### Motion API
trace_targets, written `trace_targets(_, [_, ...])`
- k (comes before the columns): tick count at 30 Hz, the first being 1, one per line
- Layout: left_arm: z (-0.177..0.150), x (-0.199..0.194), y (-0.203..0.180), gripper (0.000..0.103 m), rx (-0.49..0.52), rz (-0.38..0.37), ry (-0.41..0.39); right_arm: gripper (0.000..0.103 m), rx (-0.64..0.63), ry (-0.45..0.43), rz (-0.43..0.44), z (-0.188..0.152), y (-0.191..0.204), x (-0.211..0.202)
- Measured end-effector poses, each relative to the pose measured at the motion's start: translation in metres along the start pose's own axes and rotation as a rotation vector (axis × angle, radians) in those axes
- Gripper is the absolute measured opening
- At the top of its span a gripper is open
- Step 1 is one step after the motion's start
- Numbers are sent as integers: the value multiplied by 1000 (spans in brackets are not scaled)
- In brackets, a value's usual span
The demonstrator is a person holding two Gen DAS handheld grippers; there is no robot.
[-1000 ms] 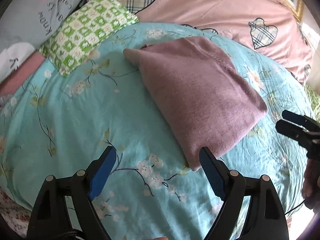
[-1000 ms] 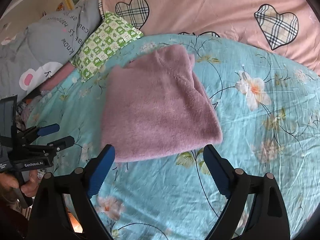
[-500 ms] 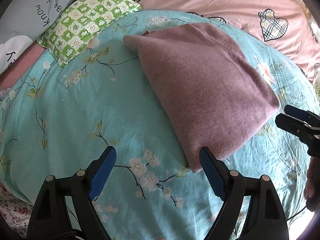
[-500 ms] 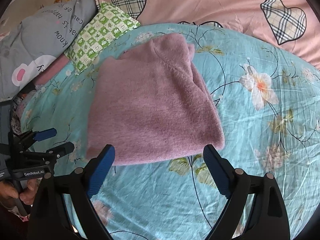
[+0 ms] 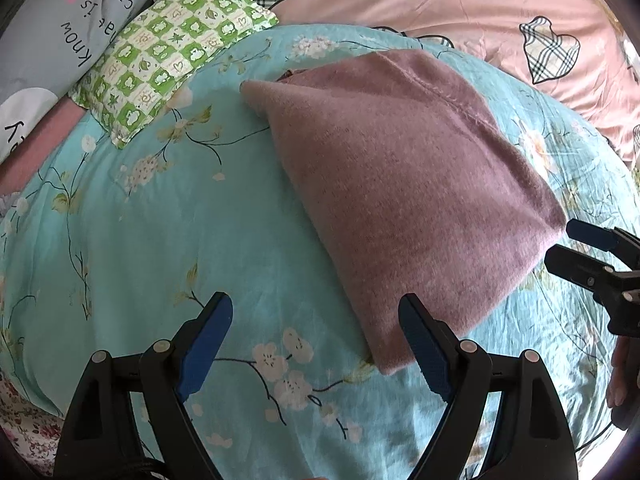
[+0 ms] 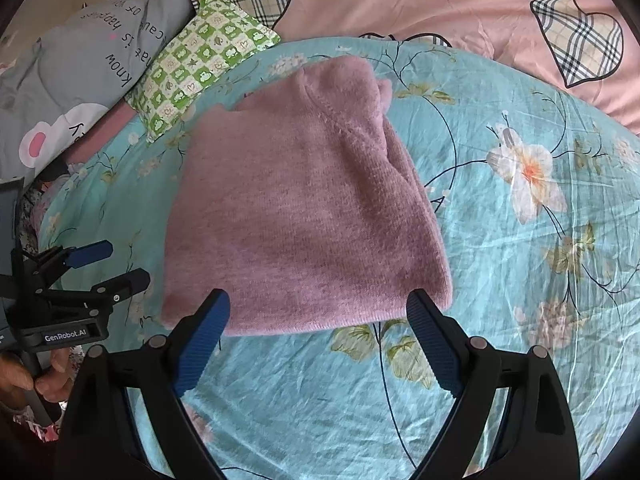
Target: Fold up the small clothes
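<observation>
A bed with a blue flowery cover is filling both views. At ten o'clock in the right view a grey pillow is lying, showing the words "know" and "is"; the rest is too bent to read. Next to it a green checked pillow is resting. In the middle the folded purple sweater is lying flat on the cover. At two o'clock a pink blanket with checked hearts is spreading out. The left tool, reading "GenRobot.AI", is sitting open at nine o'clock beside the sweater. The right tool is hanging wide open at the sweater's near edge.
</observation>
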State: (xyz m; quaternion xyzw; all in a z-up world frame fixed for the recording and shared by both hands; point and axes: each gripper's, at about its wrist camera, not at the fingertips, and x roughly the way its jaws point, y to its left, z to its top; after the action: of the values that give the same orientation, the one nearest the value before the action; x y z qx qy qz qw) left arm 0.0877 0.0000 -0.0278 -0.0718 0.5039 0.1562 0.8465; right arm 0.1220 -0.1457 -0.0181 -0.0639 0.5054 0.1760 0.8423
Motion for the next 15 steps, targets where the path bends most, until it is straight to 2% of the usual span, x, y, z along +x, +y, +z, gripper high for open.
trace_targets(15, [18,-2,0,86,4,7,-28,90,-9,7,11,9,4,8])
